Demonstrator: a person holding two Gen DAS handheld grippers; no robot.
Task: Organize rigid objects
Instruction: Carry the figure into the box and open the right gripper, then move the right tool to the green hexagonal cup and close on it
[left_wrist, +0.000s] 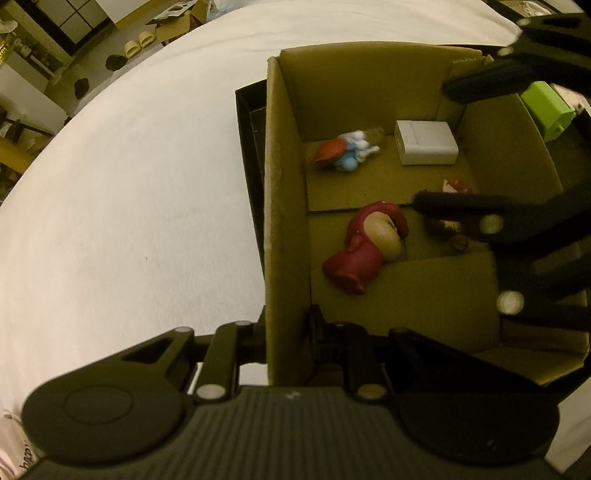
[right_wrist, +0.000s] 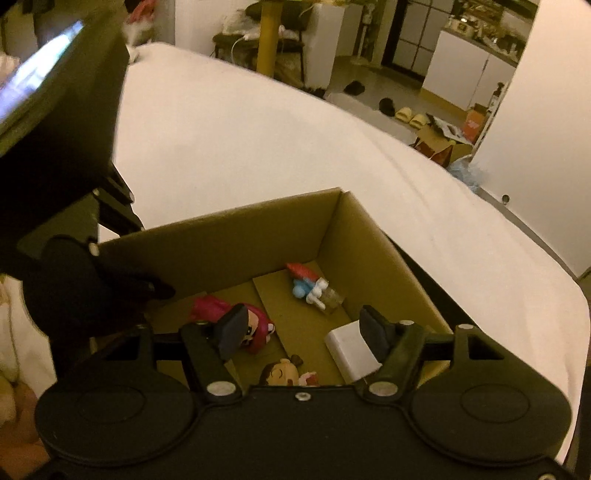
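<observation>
An open cardboard box (right_wrist: 236, 236) is seen standing on a white-covered surface (right_wrist: 229, 140). On the box floor four items are found: a red-capped figurine (right_wrist: 255, 332) near the left wall, a blue-and-white figurine (right_wrist: 308, 286) toward the far corner, a white block (right_wrist: 351, 350) by the right wall, and a brown-haired figurine (right_wrist: 282, 373) at the near edge. The left gripper (left_wrist: 288, 332) is clamped on the box's side wall. The right gripper (right_wrist: 301, 332) is held above the box floor, jaws apart, nothing between them.
</observation>
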